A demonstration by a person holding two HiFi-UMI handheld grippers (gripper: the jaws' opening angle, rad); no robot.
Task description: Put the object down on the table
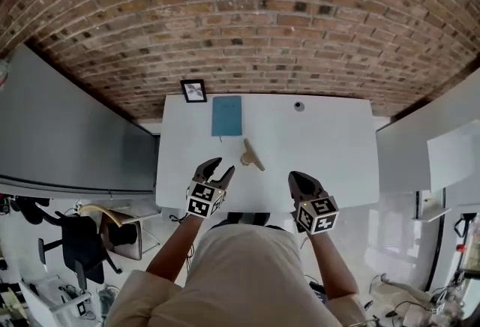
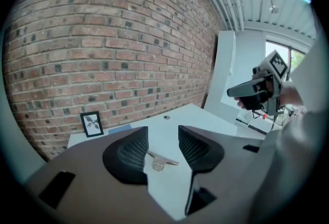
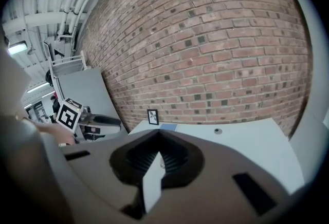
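A small tan object [image 1: 251,155], flat with a long arm, lies on the white table [image 1: 337,153] near its middle. In the left gripper view the same object [image 2: 158,163] rests on the tabletop just beyond the jaws, touching neither pad. My left gripper [image 1: 223,166] hovers over the table's near edge, left of the object, with its jaws apart and nothing between them [image 2: 163,138]. My right gripper [image 1: 296,178] hangs at the near edge to the object's right; its jaws meet at the tips [image 3: 158,152] and hold nothing.
A blue notebook [image 1: 226,115] and a small framed picture [image 1: 193,91] sit at the table's far left, with a small round grey fitting [image 1: 299,106] at the far middle. A brick wall stands behind. A grey partition [image 1: 67,130] and a chair [image 1: 82,239] are to the left.
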